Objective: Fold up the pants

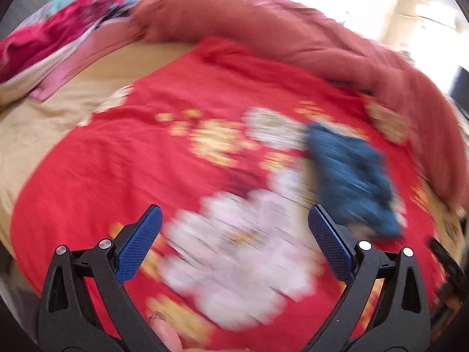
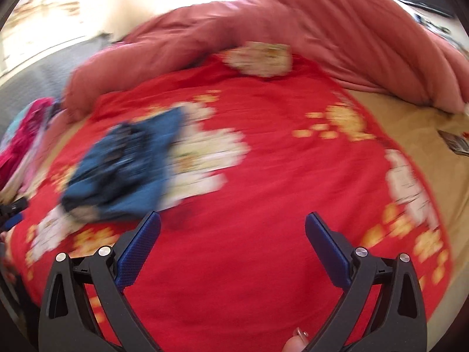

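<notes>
Lying bunched on a red floral blanket (image 1: pixel 117 161), blurred blue pants (image 1: pixel 351 176) sit ahead-right of the spread-apart, empty left gripper (image 1: pixel 234 217) and ahead-left of the equally spread, empty right gripper (image 2: pixel 233 223).

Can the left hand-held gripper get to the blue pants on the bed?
Probably yes. The left hand-held gripper is open and empty, the blue pants lie uncovered on the red bedspread just ahead to its right, nothing between.

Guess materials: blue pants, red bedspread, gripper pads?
Blue pants: likely denim, matte with darker seams; blur limits certainty. Red bedspread: soft woven cloth, matte, wrinkled. Right hand-held gripper pads: blue textured plastic or rubber, with a fine grid pattern.
</notes>
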Available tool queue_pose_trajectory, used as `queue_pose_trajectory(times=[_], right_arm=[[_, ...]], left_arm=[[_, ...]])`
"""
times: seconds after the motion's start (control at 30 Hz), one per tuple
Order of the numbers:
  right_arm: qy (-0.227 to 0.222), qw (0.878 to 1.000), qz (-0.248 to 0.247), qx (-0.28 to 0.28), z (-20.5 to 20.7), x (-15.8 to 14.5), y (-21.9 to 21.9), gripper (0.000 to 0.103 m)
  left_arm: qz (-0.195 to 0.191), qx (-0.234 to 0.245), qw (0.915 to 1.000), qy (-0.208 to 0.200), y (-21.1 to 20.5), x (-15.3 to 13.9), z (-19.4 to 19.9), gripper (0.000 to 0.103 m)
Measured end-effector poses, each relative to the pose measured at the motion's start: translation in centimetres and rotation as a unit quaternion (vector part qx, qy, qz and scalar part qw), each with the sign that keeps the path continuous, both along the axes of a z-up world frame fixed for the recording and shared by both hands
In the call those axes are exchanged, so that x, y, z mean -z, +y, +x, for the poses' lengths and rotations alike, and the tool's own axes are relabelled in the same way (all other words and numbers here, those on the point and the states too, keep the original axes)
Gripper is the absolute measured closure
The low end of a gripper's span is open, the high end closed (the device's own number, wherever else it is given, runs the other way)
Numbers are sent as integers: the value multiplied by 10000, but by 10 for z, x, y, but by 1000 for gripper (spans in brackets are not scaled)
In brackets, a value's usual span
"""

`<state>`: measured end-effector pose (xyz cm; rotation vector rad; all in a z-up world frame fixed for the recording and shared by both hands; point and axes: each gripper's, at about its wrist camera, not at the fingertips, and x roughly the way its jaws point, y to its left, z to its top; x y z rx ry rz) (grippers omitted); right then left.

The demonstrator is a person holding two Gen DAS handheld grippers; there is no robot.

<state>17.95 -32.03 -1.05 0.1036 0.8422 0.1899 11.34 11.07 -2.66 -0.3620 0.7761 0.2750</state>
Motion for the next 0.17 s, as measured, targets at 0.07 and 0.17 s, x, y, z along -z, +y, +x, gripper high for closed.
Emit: queue_pose_trajectory(times=[0.07, 0.17], right_arm=[[92, 9981, -174, 585, 25, 4, -43, 5], [323, 9891, -424, 1375, 62, 12, -104, 5]], left_arm=[[170, -410, 9985, 308, 36, 9, 18, 10], [452, -914, 9915, 811, 97, 29, 52, 10]])
